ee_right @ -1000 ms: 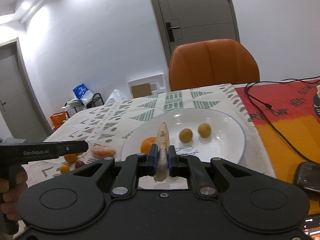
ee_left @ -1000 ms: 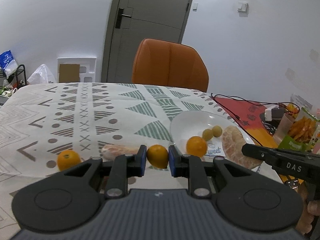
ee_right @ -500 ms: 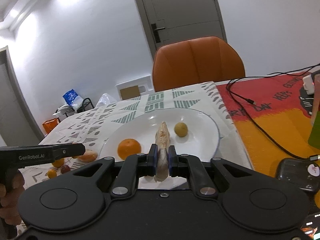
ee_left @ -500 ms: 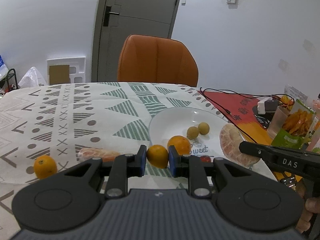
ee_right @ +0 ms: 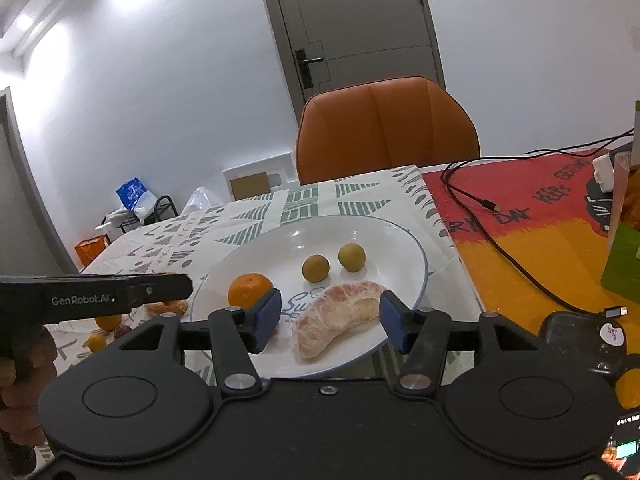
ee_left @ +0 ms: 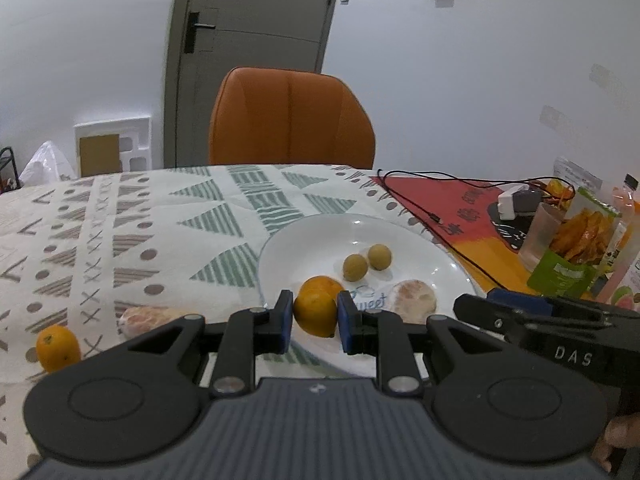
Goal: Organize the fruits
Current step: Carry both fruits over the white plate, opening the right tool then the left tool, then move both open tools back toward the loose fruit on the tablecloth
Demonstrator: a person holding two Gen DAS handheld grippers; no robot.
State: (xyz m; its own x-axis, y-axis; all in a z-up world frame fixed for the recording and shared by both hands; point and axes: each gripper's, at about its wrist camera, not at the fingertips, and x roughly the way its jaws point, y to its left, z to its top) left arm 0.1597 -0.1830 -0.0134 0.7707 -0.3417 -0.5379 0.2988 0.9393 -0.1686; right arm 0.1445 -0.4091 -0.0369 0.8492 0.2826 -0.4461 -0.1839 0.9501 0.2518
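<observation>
My left gripper (ee_left: 315, 316) is shut on a small orange (ee_left: 316, 314), held over the near left rim of the white plate (ee_left: 280, 248). Just behind it, a second orange (ee_left: 322, 282) sits on the plate with two longans (ee_left: 355, 267) and a peeled pomelo segment (ee_left: 413, 298). In the right wrist view my right gripper (ee_right: 331, 316) stands open, and the pomelo segment (ee_right: 340, 318) lies flat on the plate (ee_right: 416, 264) between its fingers. The left gripper's body (ee_right: 100, 298) reaches in from the left there; the held orange is hidden.
On the patterned cloth left of the plate lie another peeled segment (ee_left: 154, 318) and a small orange (ee_left: 57, 347). An orange chair (ee_left: 290, 120) stands behind the table. Cables (ee_right: 500, 248), a cup (ee_left: 540, 236), snack bags (ee_left: 576, 248) and a phone (ee_right: 580, 336) crowd the right side.
My right gripper opened and let the pomelo segment drop flat onto the plate. My left gripper carried its orange to the right, up to the plate's edge.
</observation>
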